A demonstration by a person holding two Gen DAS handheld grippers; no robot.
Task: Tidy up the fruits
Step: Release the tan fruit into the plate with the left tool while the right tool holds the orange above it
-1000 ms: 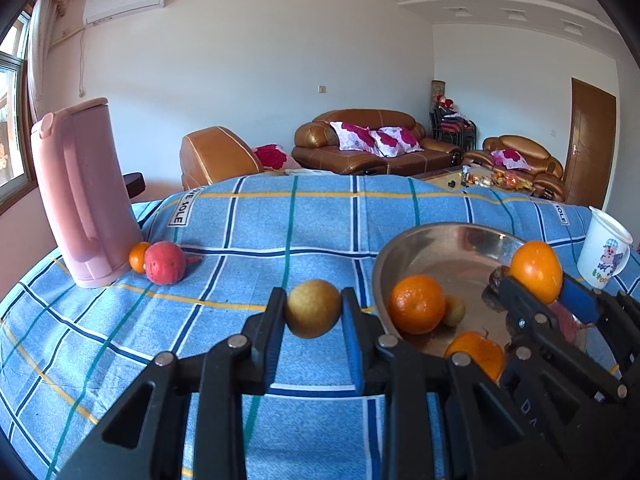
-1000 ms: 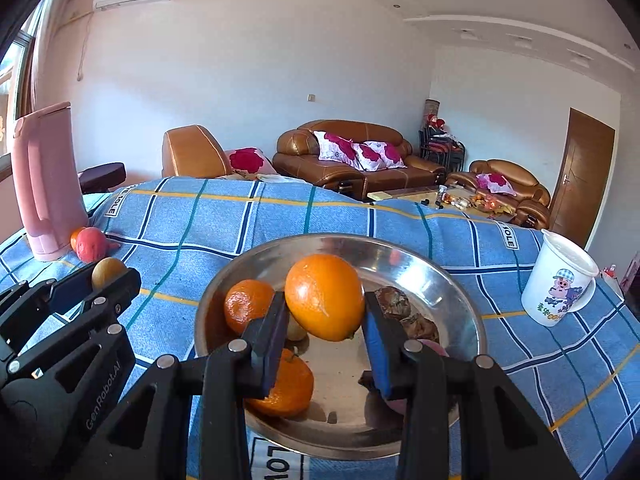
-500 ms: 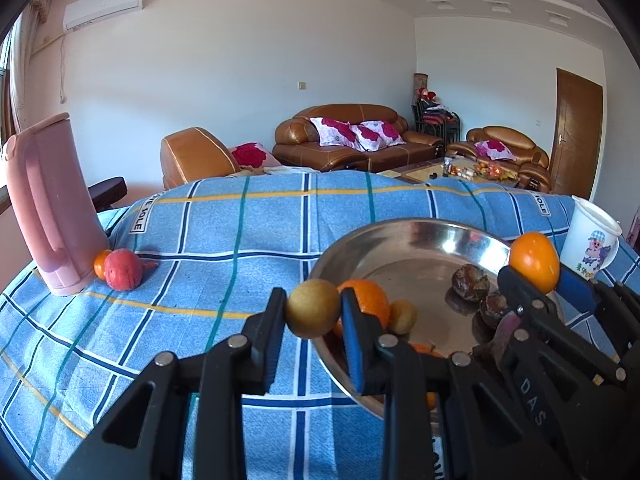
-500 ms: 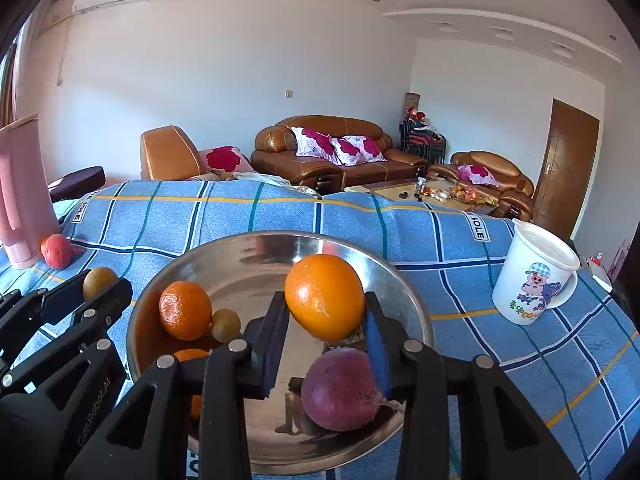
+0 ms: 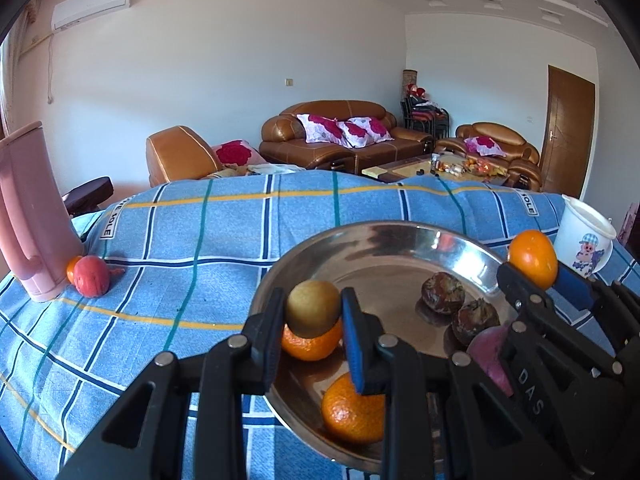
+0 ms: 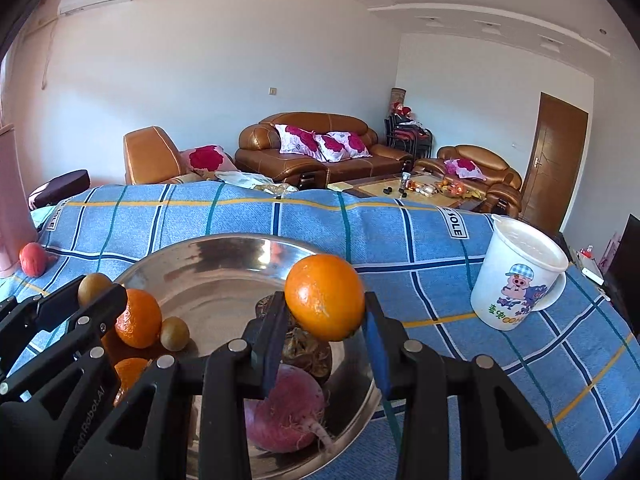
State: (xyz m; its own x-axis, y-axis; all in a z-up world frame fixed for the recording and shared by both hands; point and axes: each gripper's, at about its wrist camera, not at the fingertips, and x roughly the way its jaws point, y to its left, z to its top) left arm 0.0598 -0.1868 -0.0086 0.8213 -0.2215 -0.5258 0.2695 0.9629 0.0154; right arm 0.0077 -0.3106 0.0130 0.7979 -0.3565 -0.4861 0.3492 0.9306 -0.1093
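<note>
in the left wrist view the left claw (image 5: 313, 312) sits low in the middle of the frame, pinching a small yellow-green fruit (image 5: 312, 309) between its blue pads, above the left part of a steel bowl (image 5: 360, 240). the bowl rests on a worktop under a blue checked cloth (image 5: 180, 248) and holds two tangerines (image 5: 352, 408), two dark wrinkled fruits (image 5: 442, 292) and a purple-red fruit (image 5: 486, 350) at its right side. at the right edge of this view the right claw (image 5: 534, 264) is clamped on an orange (image 5: 533, 257). in the right wrist view that orange (image 6: 324, 297) fills the centre, squeezed between the right claw's (image 6: 325, 320) pads over the bowl's (image 6: 224, 244) right half, with the purple-red fruit (image 6: 286, 412) below it. a white cartoon mug (image 6: 518, 276) stands on the cloth to the right, apart from the bowl. at the left of the left wrist view a pink jug (image 5: 28, 216) stands with a red fruit (image 5: 93, 276) just beside it.
</note>
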